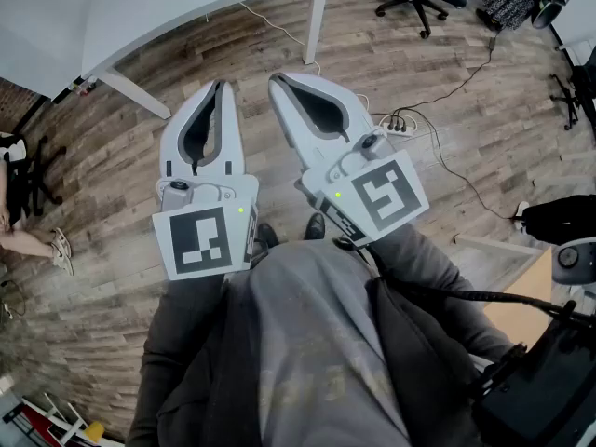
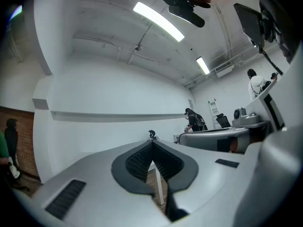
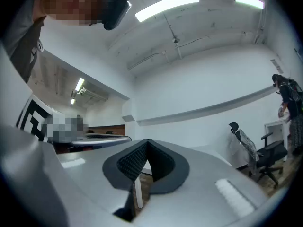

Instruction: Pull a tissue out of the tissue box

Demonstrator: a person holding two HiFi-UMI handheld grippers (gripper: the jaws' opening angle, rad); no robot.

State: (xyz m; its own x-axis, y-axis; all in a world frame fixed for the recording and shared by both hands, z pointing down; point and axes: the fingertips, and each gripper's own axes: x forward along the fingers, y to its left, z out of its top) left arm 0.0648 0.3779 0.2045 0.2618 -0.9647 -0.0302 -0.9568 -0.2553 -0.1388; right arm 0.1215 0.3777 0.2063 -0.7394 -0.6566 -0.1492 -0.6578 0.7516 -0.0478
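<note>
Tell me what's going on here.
A person stands over a wooden floor, holding the left gripper and the right gripper side by side in front of the body. Both grippers are shut with nothing between their jaws. A white table stands ahead. No tissue box shows in any view, so the pull has not begun.

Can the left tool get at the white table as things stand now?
Probably yes: only wooden floor lies between the left tool and the white table, but a step forward seems needed.
</note>
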